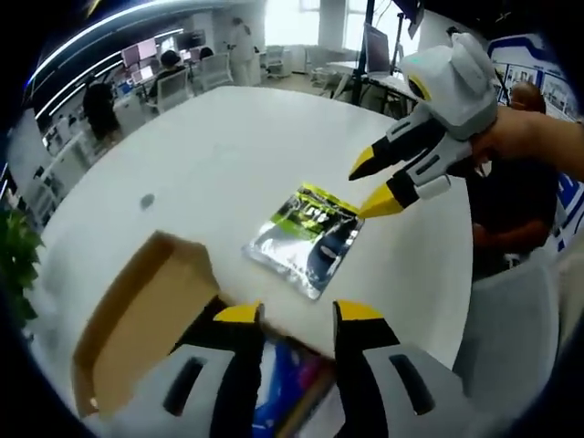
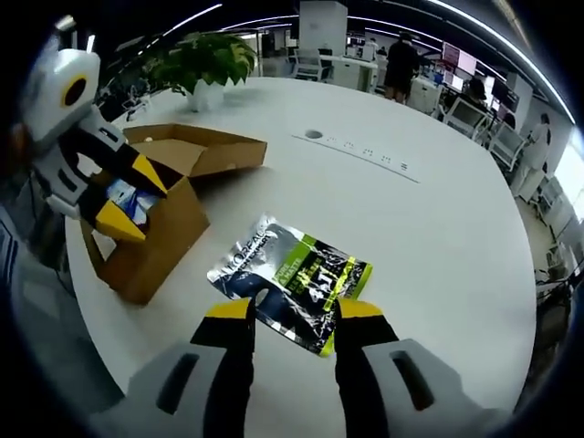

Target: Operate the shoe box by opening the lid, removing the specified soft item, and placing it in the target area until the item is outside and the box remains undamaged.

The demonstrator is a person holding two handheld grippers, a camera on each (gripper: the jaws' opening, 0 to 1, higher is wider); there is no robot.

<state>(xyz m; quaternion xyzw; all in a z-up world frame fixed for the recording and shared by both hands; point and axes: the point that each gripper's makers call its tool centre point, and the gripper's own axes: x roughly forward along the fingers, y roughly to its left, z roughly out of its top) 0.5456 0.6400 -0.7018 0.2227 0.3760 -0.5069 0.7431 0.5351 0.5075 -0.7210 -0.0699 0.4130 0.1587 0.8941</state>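
While the pouch [image 2: 290, 282] lies flat on the counter [image 2: 429, 237] beside the open box [image 2: 160, 224], the right tool [image 2: 292, 310] hovers over it, parted and empty. At the box's mouth, the left tool [image 1: 297, 313] is parted too, gripping nothing.

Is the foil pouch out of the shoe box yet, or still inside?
Out. The foil pouch lies flat on the white table, apart from the open cardboard shoe box, just ahead of the open right gripper.

box contents [image 1: 285, 388] — hidden behind jaws, pouch print [image 2: 310, 274] blurred
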